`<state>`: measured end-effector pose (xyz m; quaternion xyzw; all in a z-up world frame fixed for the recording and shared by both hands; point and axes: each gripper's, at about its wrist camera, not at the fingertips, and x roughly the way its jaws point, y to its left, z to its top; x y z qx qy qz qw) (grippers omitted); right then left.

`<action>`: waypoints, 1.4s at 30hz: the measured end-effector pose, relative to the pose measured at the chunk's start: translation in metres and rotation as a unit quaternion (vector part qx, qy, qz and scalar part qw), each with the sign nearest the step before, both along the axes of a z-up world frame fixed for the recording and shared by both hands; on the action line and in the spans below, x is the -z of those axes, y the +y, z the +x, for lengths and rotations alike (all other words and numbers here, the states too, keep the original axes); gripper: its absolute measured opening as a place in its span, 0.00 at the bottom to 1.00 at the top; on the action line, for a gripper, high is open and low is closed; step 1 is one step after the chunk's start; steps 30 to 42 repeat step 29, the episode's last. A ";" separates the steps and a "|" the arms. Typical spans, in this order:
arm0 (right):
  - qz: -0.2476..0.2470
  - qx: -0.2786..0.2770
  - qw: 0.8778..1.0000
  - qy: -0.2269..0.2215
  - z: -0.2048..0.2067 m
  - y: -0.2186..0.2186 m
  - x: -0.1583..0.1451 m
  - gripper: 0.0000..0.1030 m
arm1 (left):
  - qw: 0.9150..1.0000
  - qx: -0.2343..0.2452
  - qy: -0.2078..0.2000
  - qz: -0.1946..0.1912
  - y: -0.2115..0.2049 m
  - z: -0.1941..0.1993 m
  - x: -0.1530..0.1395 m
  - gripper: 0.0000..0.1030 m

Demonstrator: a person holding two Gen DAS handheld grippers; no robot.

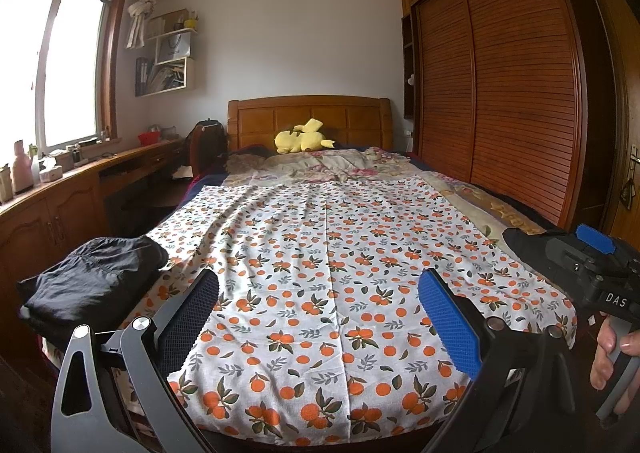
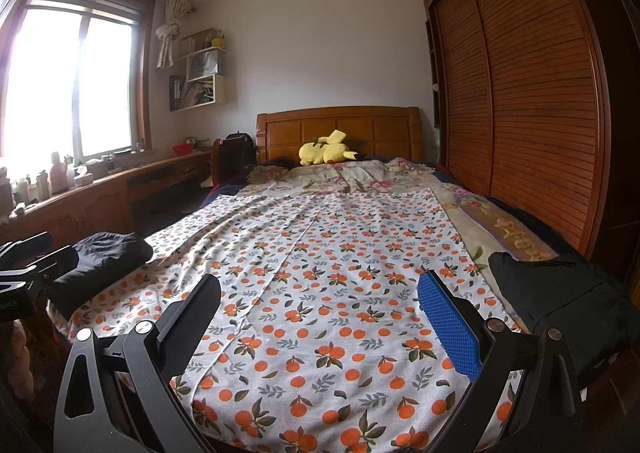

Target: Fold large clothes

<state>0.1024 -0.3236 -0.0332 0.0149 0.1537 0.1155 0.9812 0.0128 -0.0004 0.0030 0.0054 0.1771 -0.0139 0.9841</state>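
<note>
A folded black garment point(image 1: 92, 277) lies at the bed's near left corner; it also shows in the right wrist view point(image 2: 100, 265). A second black garment point(image 2: 560, 293) lies bunched at the near right edge of the bed, partly hidden in the left wrist view point(image 1: 524, 241) by the other gripper. A white sheet printed with oranges point(image 1: 328, 273) point(image 2: 320, 285) covers the bed. My left gripper point(image 1: 320, 317) is open and empty above the sheet's near end. My right gripper point(image 2: 320, 321) is open and empty, to the right of the left one; its body shows in the left wrist view point(image 1: 592, 265).
A yellow plush toy point(image 1: 304, 139) lies by the wooden headboard point(image 1: 308, 117). A slatted wooden wardrobe point(image 1: 500, 93) runs along the right side. A wooden desk point(image 1: 80, 181) with bottles stands under the window at left. A floral quilt point(image 1: 332, 165) is crumpled at the bed's far end.
</note>
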 end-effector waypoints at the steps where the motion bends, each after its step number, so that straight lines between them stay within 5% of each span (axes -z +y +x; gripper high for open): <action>1: 0.000 0.000 1.000 0.000 0.000 0.000 0.000 0.93 | 1.000 0.000 0.000 0.000 0.000 0.000 0.000 0.98; 42: 0.000 0.002 1.000 0.000 0.000 -0.002 0.001 0.93 | 1.000 0.000 -0.001 0.003 0.001 0.000 0.000 0.98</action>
